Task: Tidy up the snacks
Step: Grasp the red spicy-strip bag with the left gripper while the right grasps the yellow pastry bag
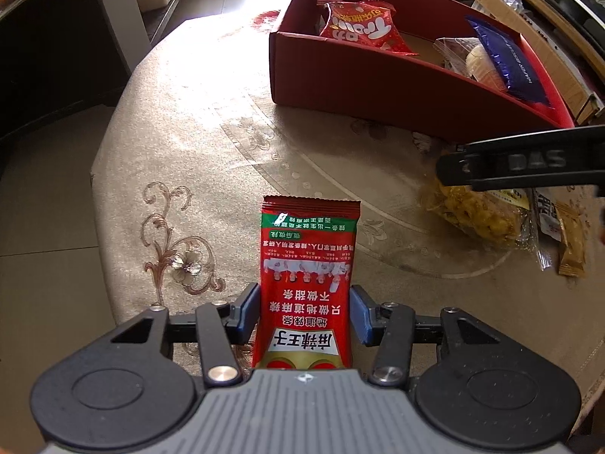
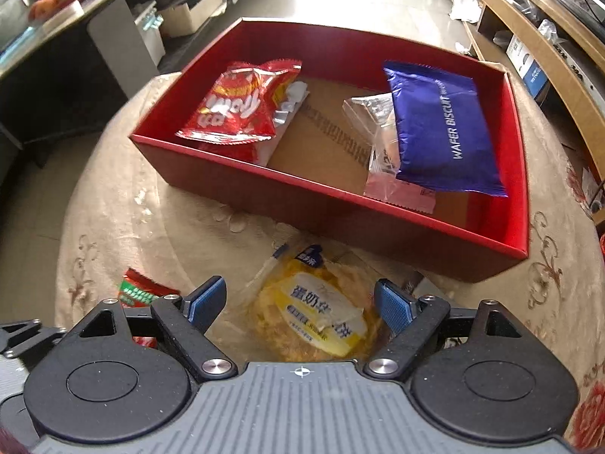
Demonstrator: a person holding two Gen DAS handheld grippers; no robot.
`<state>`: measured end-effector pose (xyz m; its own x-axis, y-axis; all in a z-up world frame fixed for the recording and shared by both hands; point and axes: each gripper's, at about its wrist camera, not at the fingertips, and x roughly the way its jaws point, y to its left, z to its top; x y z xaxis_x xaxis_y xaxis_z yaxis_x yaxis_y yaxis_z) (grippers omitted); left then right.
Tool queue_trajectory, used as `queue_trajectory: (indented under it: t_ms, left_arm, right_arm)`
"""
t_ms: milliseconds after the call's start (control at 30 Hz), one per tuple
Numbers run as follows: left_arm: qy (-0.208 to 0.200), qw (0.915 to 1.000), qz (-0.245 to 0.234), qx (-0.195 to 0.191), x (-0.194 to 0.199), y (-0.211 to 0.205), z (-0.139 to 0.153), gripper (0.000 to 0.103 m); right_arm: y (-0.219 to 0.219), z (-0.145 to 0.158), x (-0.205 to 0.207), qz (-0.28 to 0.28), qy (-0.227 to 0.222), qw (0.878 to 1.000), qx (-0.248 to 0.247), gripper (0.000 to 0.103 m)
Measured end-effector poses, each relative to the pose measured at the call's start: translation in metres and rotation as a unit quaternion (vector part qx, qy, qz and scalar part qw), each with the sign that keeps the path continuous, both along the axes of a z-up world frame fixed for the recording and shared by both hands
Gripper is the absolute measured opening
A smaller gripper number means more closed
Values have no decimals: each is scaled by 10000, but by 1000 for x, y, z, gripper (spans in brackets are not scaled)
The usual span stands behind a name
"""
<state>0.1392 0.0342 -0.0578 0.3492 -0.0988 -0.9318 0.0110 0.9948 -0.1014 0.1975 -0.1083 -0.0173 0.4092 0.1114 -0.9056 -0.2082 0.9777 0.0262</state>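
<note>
A red spicy-strip packet lies on the table between the fingers of my left gripper; small gaps show at both pads, so the gripper is open around it. The packet also shows in the right wrist view. My right gripper is open over a yellow egg-crisp bag, which also shows in the left wrist view. The red box holds a red snack bag, a blue wafer biscuit pack and a clear packet.
The round table has a beige flowered cloth. Small packets lie beside the yellow bag. The right gripper's black body crosses the left wrist view. Shelves and a dark counter surround the table.
</note>
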Motion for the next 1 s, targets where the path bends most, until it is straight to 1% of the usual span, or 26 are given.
queue_trajectory:
  t_ms: [33, 100, 200, 300, 367, 467, 500, 567, 600, 667, 733, 800, 867, 933, 1000]
  left_arm:
    - [1, 10000, -8, -5, 1, 0, -1, 46]
    - [0, 10000, -31, -17, 1, 0, -1, 47]
    - [13, 10000, -76, -49, 2, 1, -1, 47]
    - [15, 9999, -81, -87, 2, 2, -1, 48]
    - [11, 9999, -94, -80, 1, 3, 0, 48]
    - [7, 9997, -226, 41, -2, 0, 1, 49]
    - [-24, 9996, -266, 99, -4, -1, 1, 49]
    - [-35, 9995, -287, 104, -6, -1, 0, 50]
    - [-37, 9995, -308, 104, -7, -1, 0, 50]
    - [-34, 9995, -306, 90, -8, 0, 0, 50]
    - [-21, 9995, -310, 67, -7, 1, 1, 51]
    - [-3, 9996, -279, 42, -7, 2, 1, 51]
    - [9, 9996, -274, 32, -5, 2, 0, 52]
    - [5, 9996, -295, 47, -5, 2, 0, 53]
    - [3, 9994, -343, 70, -5, 1, -1, 54]
  right_arm:
    - [0, -4, 3, -27, 57, 10000, -42, 90]
    - [3, -12, 6, -32, 78, 9999, -141, 95]
    - [11, -19, 4, 104, 82, 9992, -372, 96]
    - [14, -18, -4, 210, 212, 9990, -346, 94]
    - [14, -16, -17, 304, 311, 9987, -246, 92]
    - [10, -12, -41, 380, 515, 9978, -166, 90]
    - [6, -8, -49, 325, 518, 9981, -108, 87]
    - [-4, -4, -64, 348, 673, 9971, 56, 88]
    - [-8, -3, -72, 380, 769, 9963, 53, 88]
    - [-14, 2, -86, 450, 729, 9963, 10, 88]
    - [-15, 7, -96, 718, 522, 9958, -201, 88]
    - [-10, 12, -97, 1090, 312, 9923, -507, 89]
    - [-4, 12, -94, 1565, 224, 9850, -687, 90]
    - [7, 8, -92, 1957, 235, 9774, -762, 91]
    - [12, 2, -89, 2245, 177, 9709, -813, 92]
